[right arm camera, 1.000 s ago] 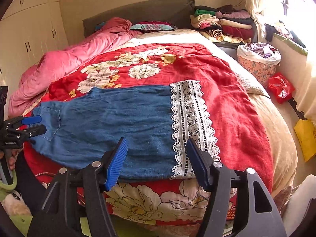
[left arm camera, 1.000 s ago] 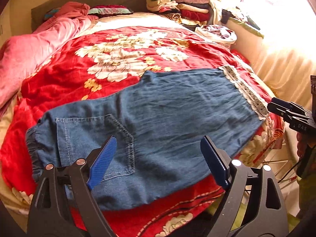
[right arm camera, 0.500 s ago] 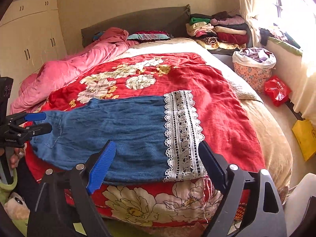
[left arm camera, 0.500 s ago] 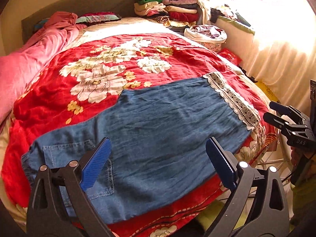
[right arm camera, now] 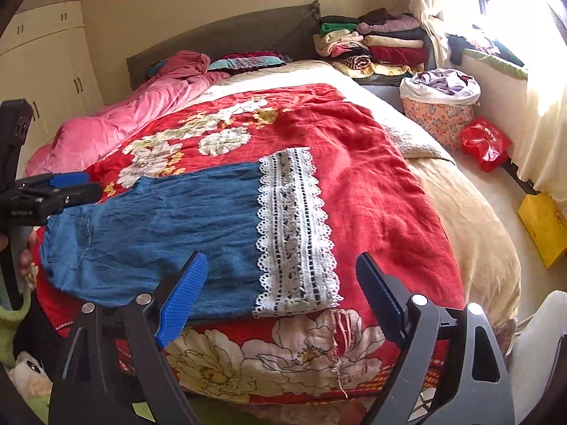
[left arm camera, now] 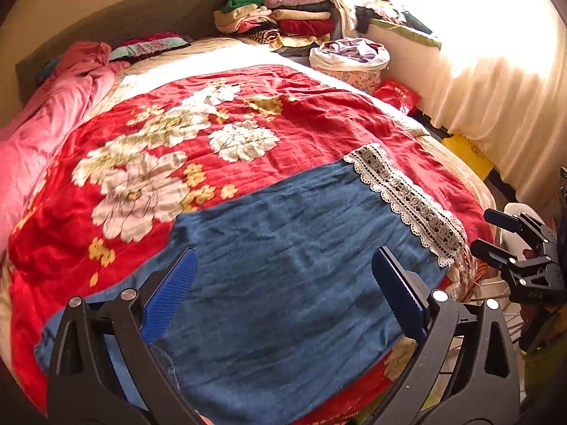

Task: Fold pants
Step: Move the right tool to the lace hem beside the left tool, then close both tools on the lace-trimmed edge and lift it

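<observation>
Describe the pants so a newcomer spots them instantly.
Start at the bed's red floral blanket. The pants lie flat across its near edge, with the waist and pocket toward the left gripper. They are the only blue denim there, and a wide white lace band trims the leg end nearest the right gripper.

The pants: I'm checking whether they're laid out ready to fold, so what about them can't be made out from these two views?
- Waistband end of the pants: in the left wrist view, hidden behind the left claw.
- Near edge of the pants: in the right wrist view, partly covered by the right claw.
- Underside layers, and whether the legs are stacked: not visible.
- Lace hem: whether one cuff or two, unclear.
</observation>
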A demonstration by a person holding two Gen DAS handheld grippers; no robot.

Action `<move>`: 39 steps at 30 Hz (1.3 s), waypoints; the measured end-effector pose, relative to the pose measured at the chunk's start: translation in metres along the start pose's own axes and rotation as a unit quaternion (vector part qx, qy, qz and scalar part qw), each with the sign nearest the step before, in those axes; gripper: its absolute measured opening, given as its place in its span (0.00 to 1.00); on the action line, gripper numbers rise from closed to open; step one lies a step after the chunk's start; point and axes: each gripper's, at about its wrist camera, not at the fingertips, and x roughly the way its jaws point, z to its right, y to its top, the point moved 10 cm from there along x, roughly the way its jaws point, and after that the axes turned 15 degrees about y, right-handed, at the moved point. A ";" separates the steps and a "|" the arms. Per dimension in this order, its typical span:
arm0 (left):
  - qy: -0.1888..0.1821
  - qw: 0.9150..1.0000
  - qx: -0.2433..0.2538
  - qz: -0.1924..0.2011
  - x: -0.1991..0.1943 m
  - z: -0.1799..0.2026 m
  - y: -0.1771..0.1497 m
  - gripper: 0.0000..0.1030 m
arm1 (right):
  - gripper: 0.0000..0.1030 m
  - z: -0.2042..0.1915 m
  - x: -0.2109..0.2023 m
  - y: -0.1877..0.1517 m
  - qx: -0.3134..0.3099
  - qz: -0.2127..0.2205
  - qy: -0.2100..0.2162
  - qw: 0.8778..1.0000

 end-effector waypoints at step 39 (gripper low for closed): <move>-0.108 0.987 0.108 -0.051 0.149 0.104 0.070 0.90 | 0.82 0.026 0.063 -0.010 0.060 -0.025 0.044 0.997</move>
